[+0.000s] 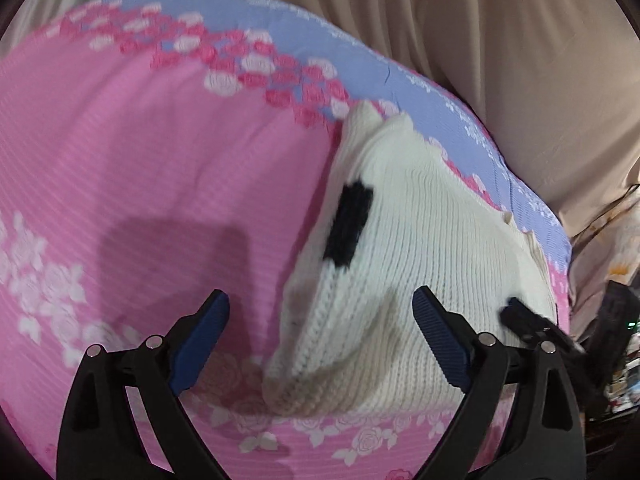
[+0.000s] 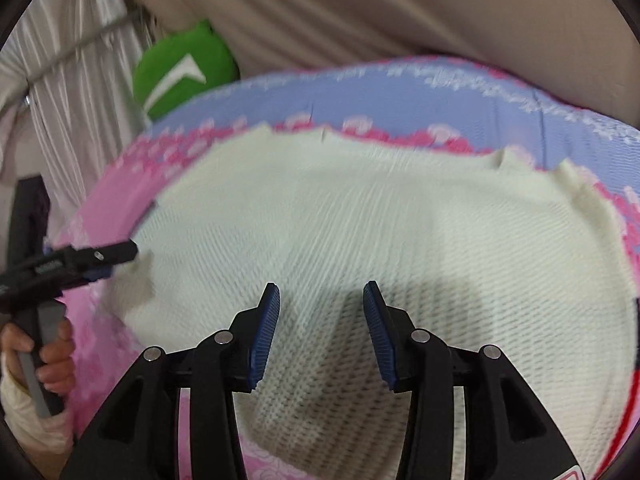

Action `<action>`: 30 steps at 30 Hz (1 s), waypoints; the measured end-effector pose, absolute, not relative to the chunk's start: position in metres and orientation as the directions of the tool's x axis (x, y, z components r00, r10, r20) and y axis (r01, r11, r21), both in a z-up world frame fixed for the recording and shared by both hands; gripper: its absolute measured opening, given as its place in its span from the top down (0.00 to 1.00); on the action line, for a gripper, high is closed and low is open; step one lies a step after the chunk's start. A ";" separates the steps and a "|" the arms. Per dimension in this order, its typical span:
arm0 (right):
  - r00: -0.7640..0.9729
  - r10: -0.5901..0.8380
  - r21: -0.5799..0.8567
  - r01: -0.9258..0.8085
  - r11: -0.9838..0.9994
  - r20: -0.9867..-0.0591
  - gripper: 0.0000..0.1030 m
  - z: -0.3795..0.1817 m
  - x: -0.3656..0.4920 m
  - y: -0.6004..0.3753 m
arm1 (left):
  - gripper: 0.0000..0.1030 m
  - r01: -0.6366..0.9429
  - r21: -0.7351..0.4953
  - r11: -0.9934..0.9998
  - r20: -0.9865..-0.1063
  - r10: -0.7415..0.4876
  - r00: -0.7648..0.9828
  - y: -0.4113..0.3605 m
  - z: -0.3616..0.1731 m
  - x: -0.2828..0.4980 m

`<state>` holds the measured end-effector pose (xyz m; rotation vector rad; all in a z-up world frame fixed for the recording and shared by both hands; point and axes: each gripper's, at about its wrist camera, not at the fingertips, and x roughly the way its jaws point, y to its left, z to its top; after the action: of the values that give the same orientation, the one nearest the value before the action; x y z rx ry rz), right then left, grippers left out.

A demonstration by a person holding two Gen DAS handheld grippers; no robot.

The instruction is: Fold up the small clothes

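Your left hand-held gripper (image 1: 320, 340) hangs with its blue pads (image 1: 198, 344) spread wide, gripping nothing. The near corner of the white knit (image 1: 420, 216) lies below the gap, with no pad pressing on it. The knit lies on the pink floral bedsheet (image 1: 140, 160), toward the sheet's lilac border; a black patch (image 1: 350, 224) shows near its folded edge.

Your right hand-held gripper (image 2: 321, 332) hovers above the knit (image 2: 380, 220) with its jaws partly apart and nothing between them. From this side, the knit lies spread flat and fills most of the view.

At the left edge of the right wrist view, your left hand (image 2: 44, 356) holds its gripper's handle, and that gripper's tip sits at the knit's left edge. A green cushion (image 2: 180, 68) lies past the bed, against the beige curtain (image 2: 400, 8).
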<state>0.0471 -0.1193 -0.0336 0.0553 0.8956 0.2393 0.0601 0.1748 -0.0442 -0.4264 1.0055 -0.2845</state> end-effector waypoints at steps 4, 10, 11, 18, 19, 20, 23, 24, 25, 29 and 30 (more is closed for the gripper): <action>0.651 0.176 0.074 -0.181 0.981 -0.738 0.51 -0.038 0.044 -0.110 | 0.10 0.083 -0.470 0.879 -0.729 -0.439 0.525 0.162 -0.044 0.062; 0.695 0.197 0.089 -0.189 0.978 -0.692 0.51 -0.043 0.039 -0.117 | 0.57 0.114 -0.459 0.881 -0.740 -0.450 0.500 0.138 -0.040 0.077; 0.695 0.202 0.094 -0.190 0.977 -0.691 0.51 -0.043 0.039 -0.118 | 0.66 0.116 -0.466 0.877 -0.736 -0.457 0.500 0.136 -0.037 0.078; 0.687 0.270 0.187 -0.195 0.963 -0.675 0.50 -0.036 0.031 -0.131 | 0.73 0.256 -0.411 0.875 -0.647 -0.478 0.594 0.095 0.029 0.056; 0.685 0.283 0.208 -0.193 0.959 -0.671 0.49 -0.033 0.028 -0.135 | 0.74 0.295 -0.392 0.871 -0.633 -0.488 0.601 0.082 0.040 0.053; 0.688 0.298 0.235 -0.187 0.954 -0.662 0.48 -0.028 0.023 -0.142 | 0.74 0.344 -0.367 0.865 -0.614 -0.502 0.608 0.065 0.053 0.049; 0.724 0.288 0.263 -0.152 0.953 -0.627 0.44 -0.013 0.005 -0.166 | 0.74 0.460 -0.319 0.829 -0.582 -0.554 0.595 0.019 0.075 0.044; 0.739 0.271 0.265 -0.129 0.956 -0.617 0.44 -0.008 -0.003 -0.178 | 0.74 0.502 -0.309 0.808 -0.571 -0.580 0.581 0.001 0.081 0.043; 0.750 0.253 0.266 -0.107 0.958 -0.611 0.44 -0.005 -0.010 -0.190 | 0.74 0.537 -0.302 0.787 -0.565 -0.602 0.564 -0.017 0.083 0.043; 0.775 0.152 0.261 0.017 0.965 -0.614 0.43 0.000 -0.042 -0.241 | 0.74 0.647 -0.286 0.707 -0.569 -0.669 0.479 -0.083 0.081 0.040; 0.777 0.125 0.262 0.052 0.964 -0.616 0.43 0.000 -0.052 -0.255 | 0.74 0.668 -0.284 0.688 -0.583 -0.677 0.449 -0.103 0.075 0.041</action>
<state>-0.0516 -0.2547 -0.0004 0.2725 0.6814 0.0401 0.0411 -0.1032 0.0746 -0.0130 0.7273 -0.8321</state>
